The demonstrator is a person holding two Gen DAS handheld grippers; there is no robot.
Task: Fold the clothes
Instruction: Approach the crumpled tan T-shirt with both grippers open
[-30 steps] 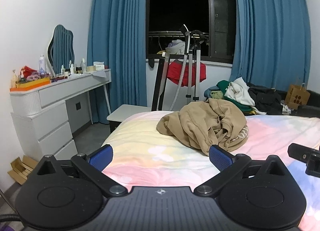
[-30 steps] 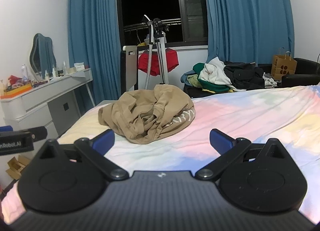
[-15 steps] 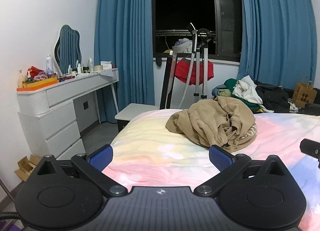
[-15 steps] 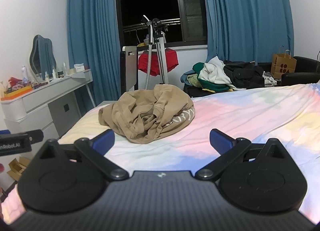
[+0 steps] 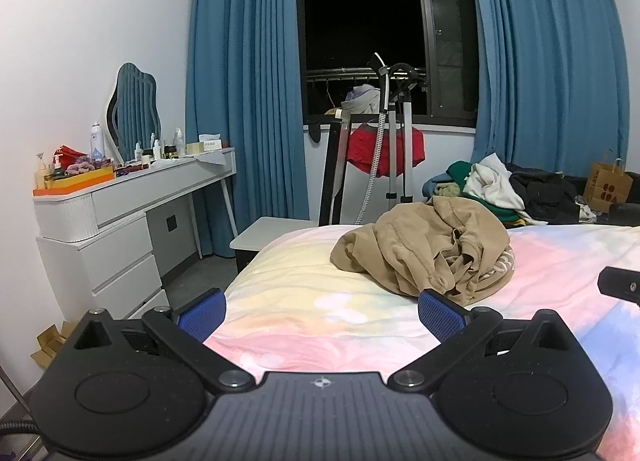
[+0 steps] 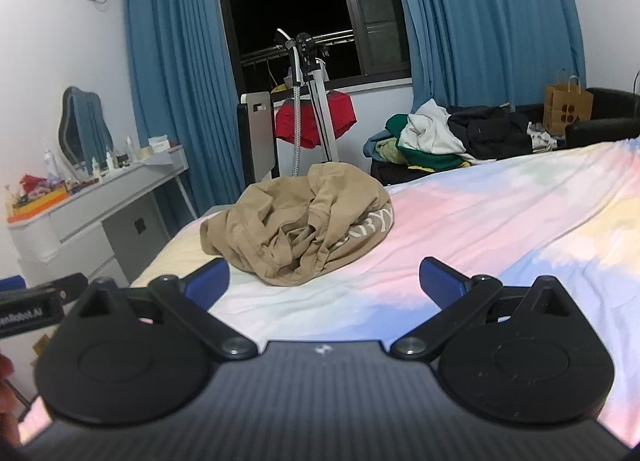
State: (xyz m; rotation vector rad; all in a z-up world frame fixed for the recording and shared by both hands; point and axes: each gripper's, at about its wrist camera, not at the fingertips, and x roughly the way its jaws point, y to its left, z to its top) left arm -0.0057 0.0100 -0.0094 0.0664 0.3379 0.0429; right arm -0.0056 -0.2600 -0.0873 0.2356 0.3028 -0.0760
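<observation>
A crumpled tan garment [image 5: 428,249] [image 6: 300,227] with pale lettering lies in a heap on the pastel tie-dye bed [image 5: 320,301] [image 6: 480,221]. My left gripper [image 5: 322,309] hangs open above the bed's near edge, short of the heap and holding nothing. In the right wrist view my right gripper [image 6: 324,285] is open too, just in front of the heap and slightly to its right, with nothing between the blue fingertips [image 6: 438,277]. Each gripper's tip shows at the edge of the other's view.
A white dresser [image 5: 120,221] with bottles and a mirror stands left of the bed. Beyond the bed are a garment steamer [image 5: 384,141], a chair [image 5: 280,229], a pile of clothes [image 5: 500,189] [image 6: 452,137], a paper bag [image 6: 568,105] and blue curtains.
The left gripper's view has shifted, so the tan heap and dresser sit further right in frame. The right gripper has tilted slightly. Both stay open and empty.
</observation>
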